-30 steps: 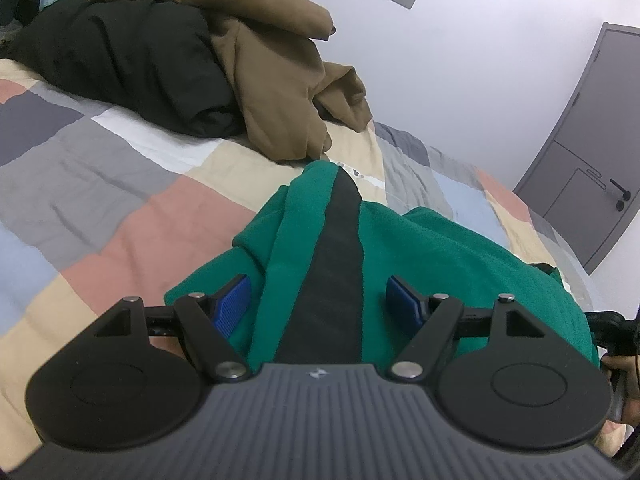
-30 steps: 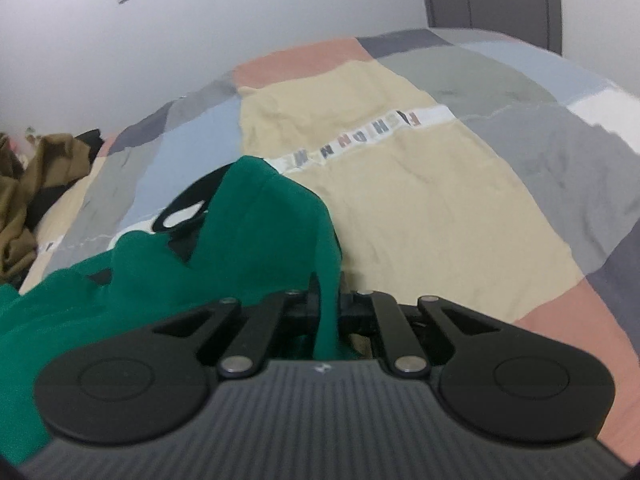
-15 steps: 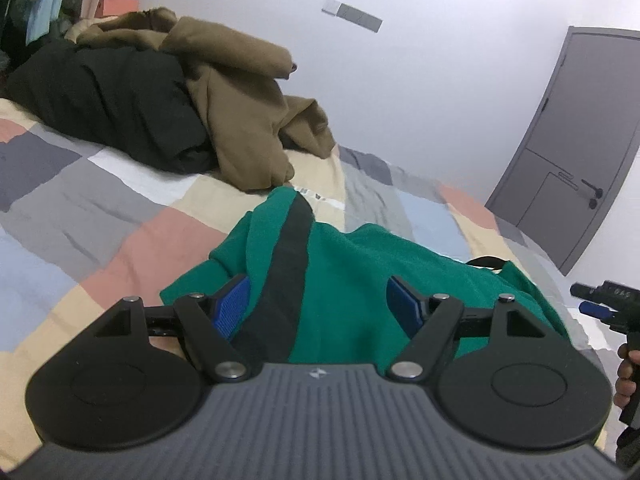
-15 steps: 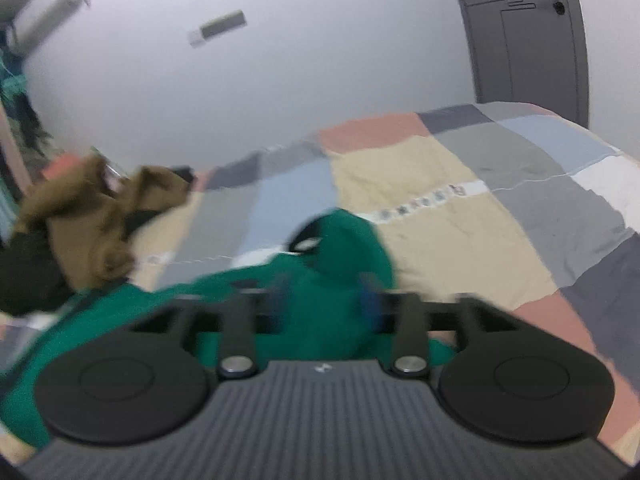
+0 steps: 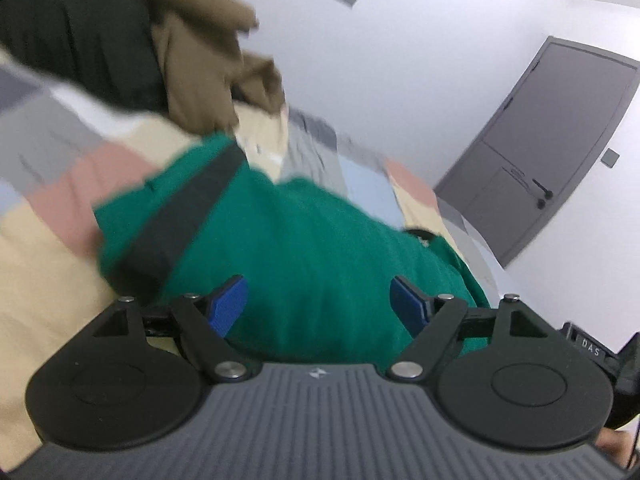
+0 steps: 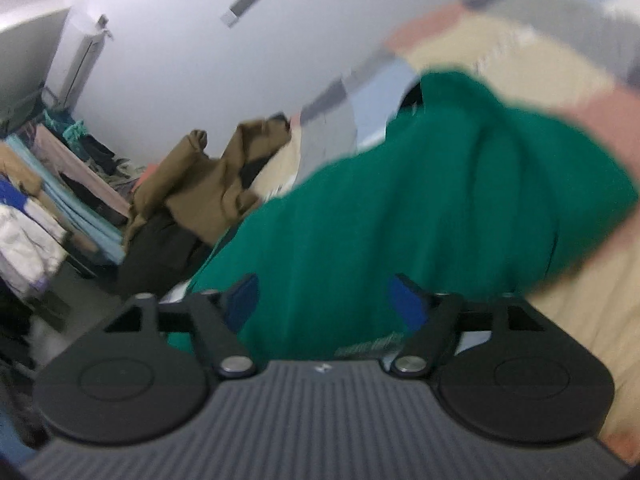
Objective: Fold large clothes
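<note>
A green garment [image 5: 304, 248] with a black stripe [image 5: 188, 216] lies bunched on the patchwork bed cover [image 5: 60, 184]. It also shows in the right wrist view [image 6: 440, 200]. My left gripper [image 5: 318, 300] is open, its blue pads apart just above the near side of the garment, holding nothing. My right gripper [image 6: 324, 300] is open too, its pads spread over the green cloth with nothing between them. Both views are blurred by motion.
A brown garment [image 5: 208, 52] and a black one [image 5: 80, 40] are piled at the far left of the bed. A grey door [image 5: 560, 140] is at the right. Hanging clothes [image 6: 48, 200] stand beside the bed.
My right gripper opened and let go of the green cloth, then swung left. My left gripper stayed open and shifted right over the garment.
</note>
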Demonstrator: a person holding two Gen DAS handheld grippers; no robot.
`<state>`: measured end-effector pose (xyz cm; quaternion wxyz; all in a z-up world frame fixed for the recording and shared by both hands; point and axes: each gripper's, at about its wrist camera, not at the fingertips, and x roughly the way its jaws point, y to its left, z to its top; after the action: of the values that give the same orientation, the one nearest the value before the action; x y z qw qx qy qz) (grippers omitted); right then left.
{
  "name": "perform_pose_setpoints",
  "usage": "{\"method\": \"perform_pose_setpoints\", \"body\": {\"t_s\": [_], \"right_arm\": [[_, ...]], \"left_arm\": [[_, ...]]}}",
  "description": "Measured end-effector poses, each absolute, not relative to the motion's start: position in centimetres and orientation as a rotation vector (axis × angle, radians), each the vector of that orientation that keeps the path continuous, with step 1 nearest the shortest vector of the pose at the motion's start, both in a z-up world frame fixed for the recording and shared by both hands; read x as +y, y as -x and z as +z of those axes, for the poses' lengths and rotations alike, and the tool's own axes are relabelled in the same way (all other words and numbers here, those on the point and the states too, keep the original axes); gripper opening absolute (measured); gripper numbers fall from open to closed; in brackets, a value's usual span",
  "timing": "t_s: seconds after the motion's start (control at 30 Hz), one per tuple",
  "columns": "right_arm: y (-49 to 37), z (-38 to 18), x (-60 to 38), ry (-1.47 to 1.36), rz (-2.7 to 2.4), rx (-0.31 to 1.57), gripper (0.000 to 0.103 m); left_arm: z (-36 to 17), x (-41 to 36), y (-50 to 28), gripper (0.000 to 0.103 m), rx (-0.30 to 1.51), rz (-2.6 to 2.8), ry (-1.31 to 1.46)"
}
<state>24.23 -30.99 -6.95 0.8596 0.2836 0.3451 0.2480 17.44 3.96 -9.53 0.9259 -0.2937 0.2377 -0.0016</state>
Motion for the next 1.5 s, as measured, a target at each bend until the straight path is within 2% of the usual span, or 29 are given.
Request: {"method": "perform_pose_setpoints", "body": {"t_s": [0.1,0.17,0.37,0.53,0.73,0.93,0.97,1.0,1.03,1.1,1.17,1.3,1.5], "right_arm": [[-24.5,-8.4,-30.9,-0.721,0.520,0.783,0.088],[-24.7,-9.8,-31.0,-0.799,0.506,0.826,0.088],[-25.3,-14.2,-32.2,-1.051,0.427,0.937,0.089],[-26.1,-16.1,-33.5,-1.171,0.296,0.900,0.088],[-26.7,-16.9,-36.0,-1.311,0.156,0.723,0.089],[-29.4,-17.2,-34.2,-1.212,0.213,0.755,0.090],[-29.6,-17.0,-33.9,-1.191,0.222,0.751,0.090],[-29.8,-16.9,-33.8,-1.169,0.227,0.754,0.084],[-29.9,-16.5,-33.5,-1.130,0.231,0.760,0.076],[-30.0,-15.6,-33.0,-1.057,0.241,0.751,0.044],[-29.5,-14.6,-32.9,-1.038,0.264,0.725,0.029],[-27.9,-12.1,-32.8,-0.935,0.291,0.661,0.023],[-24.5,-8.7,-34.4,-0.855,0.318,0.617,0.022]], "left_arm": [[-10.7,4.1,-18.0,0.084,0.536,-0.018,0.663],[-11.7,4.6,-18.5,0.089,0.573,-0.014,0.726],[-15.5,7.5,-19.7,0.092,0.650,-0.011,1.026],[-18.5,10.2,-20.0,0.093,0.615,0.026,1.248],[-20.5,12.0,-20.3,0.094,0.517,-0.007,1.415],[-21.2,12.7,-21.5,0.092,0.453,-0.001,1.456],[-21.0,12.6,-21.7,0.082,0.466,0.007,1.427],[-21.0,12.5,-21.9,0.070,0.483,0.020,1.391],[-20.7,12.4,-21.8,0.063,0.487,0.028,1.360],[-20.0,12.4,-21.6,0.040,0.472,0.033,1.322],[-18.9,12.2,-20.9,0.030,0.457,0.035,1.275],[-17.2,12.0,-19.9,0.023,0.456,0.033,1.237],[-12.7,11.1,-16.1,0.023,0.504,0.018,1.157]]}}
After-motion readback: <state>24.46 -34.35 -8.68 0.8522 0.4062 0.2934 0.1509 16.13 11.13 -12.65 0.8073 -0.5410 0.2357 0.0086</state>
